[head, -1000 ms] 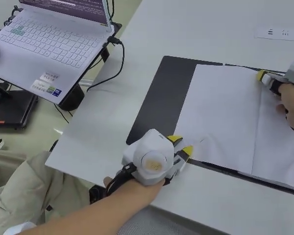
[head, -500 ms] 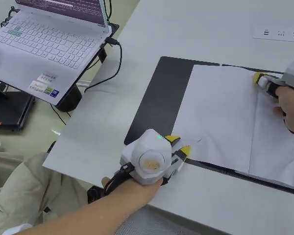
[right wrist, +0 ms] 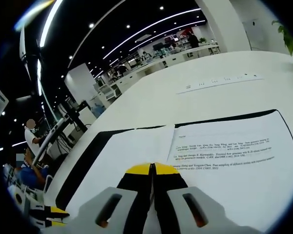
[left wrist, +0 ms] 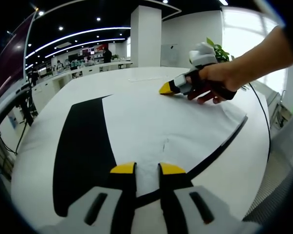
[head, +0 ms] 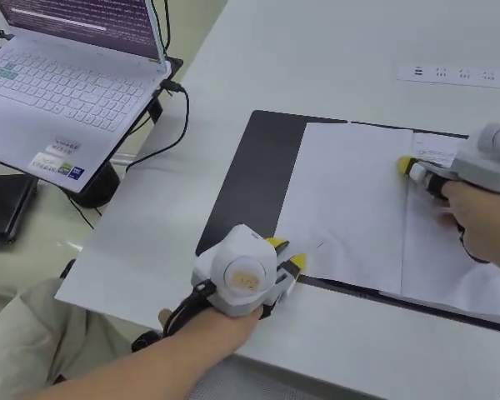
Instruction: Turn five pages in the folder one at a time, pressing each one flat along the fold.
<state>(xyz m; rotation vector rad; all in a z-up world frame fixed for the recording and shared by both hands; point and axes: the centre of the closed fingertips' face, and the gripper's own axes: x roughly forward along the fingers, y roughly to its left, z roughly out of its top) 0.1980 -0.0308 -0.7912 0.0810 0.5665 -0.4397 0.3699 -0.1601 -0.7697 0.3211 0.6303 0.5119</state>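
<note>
The folder (head: pixel 250 183) lies open on the white surface (head: pixel 317 50), with its turned page (head: pixel 342 200) spread over the black cover. The right gripper (head: pixel 404 167), jaws pressed together, touches down at the fold. The left gripper (left wrist: pixel 147 169), jaws a narrow gap apart, rests at the page's near edge. The sheets look thin and limp and probably crease easily, so a free outer corner seems the best hold. The right page (right wrist: pixel 234 146) carries small print too blurred to read.

Open-plan hall, as seen: one long white desk (head: pixel 317 50); a laptop (head: pixel 67 79) stood raised at its left edge, a power strip (head: pixel 458 75) lay at the far side. Pale floor (head: pixel 46 242). White column (left wrist: pixel 145 36), ceiling light strips (left wrist: pixel 83 35), bright window (left wrist: pixel 244 24) and plant (left wrist: pixel 222 52) were behind.
</note>
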